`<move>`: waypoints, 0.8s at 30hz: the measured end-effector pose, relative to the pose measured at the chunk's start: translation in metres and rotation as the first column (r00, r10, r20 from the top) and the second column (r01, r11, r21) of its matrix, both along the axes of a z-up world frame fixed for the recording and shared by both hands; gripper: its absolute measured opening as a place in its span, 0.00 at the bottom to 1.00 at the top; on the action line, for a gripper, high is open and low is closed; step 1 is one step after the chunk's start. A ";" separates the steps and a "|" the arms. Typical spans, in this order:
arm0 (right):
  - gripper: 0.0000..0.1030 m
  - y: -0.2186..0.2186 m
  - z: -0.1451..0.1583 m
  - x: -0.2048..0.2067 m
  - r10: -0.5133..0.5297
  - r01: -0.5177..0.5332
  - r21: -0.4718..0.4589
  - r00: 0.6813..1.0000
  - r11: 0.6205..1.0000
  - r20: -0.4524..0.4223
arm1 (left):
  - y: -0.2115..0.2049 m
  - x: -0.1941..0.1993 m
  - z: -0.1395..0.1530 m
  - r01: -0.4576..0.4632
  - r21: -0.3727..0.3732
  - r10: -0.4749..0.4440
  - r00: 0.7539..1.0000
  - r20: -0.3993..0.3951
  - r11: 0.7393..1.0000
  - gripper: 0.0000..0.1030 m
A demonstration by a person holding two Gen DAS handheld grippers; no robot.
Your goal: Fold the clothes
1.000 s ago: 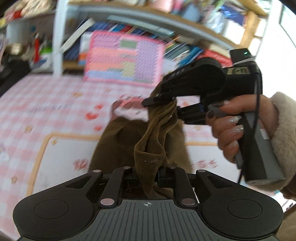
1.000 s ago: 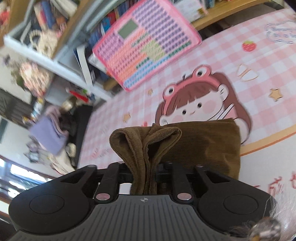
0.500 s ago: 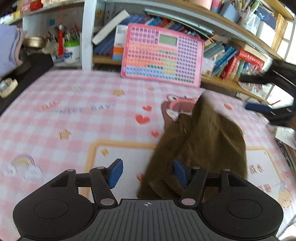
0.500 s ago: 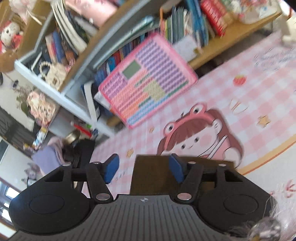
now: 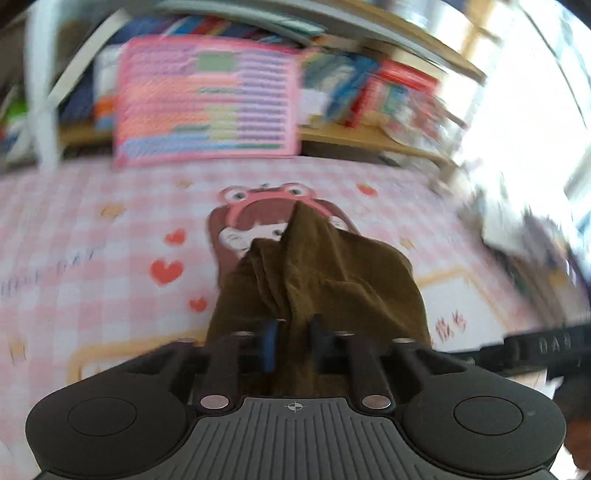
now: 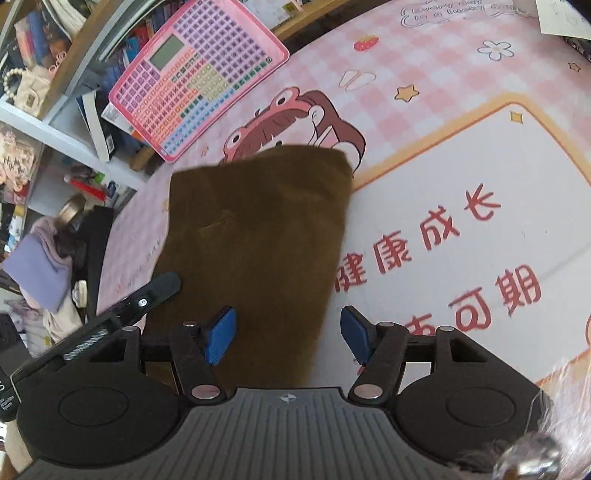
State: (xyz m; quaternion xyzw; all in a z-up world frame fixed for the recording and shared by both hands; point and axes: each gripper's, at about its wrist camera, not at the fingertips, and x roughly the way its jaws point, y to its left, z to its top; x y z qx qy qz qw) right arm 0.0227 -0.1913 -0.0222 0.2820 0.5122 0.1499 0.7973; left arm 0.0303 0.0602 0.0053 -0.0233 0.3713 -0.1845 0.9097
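A brown garment (image 6: 258,229) lies folded into a flat oblong on the pink checked mat (image 6: 461,74). My right gripper (image 6: 288,336) hovers open over its near end. The blue pads (image 6: 221,332) stand wide apart and press on nothing. In the left wrist view, which is blurred, the garment (image 5: 332,273) rises in a bunched ridge. My left gripper (image 5: 293,343) is closing its jaws on that ridge, with cloth pinched between the narrow fingers. The left gripper's finger (image 6: 151,291) shows at the garment's left edge in the right wrist view. The right gripper's body (image 5: 546,347) shows at the right.
A pink keypad toy board (image 6: 195,81) leans on the bookshelf (image 5: 369,136) at the mat's far side. Purple and pale clothes (image 6: 37,266) are piled off the mat to the left. Papers (image 6: 561,18) lie at the far right corner.
A second ago both grippers held a raised fold of the garment. Both then opened and the cloth dropped. Now the left has closed on a bunch of it; the right stays open, lower.
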 end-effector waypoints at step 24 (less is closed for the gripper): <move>0.61 0.011 -0.023 0.001 -0.002 0.009 0.088 0.997 0.996 -0.077 | 0.053 0.015 -0.042 -0.147 -0.144 0.127 0.982 -0.139 0.979 0.66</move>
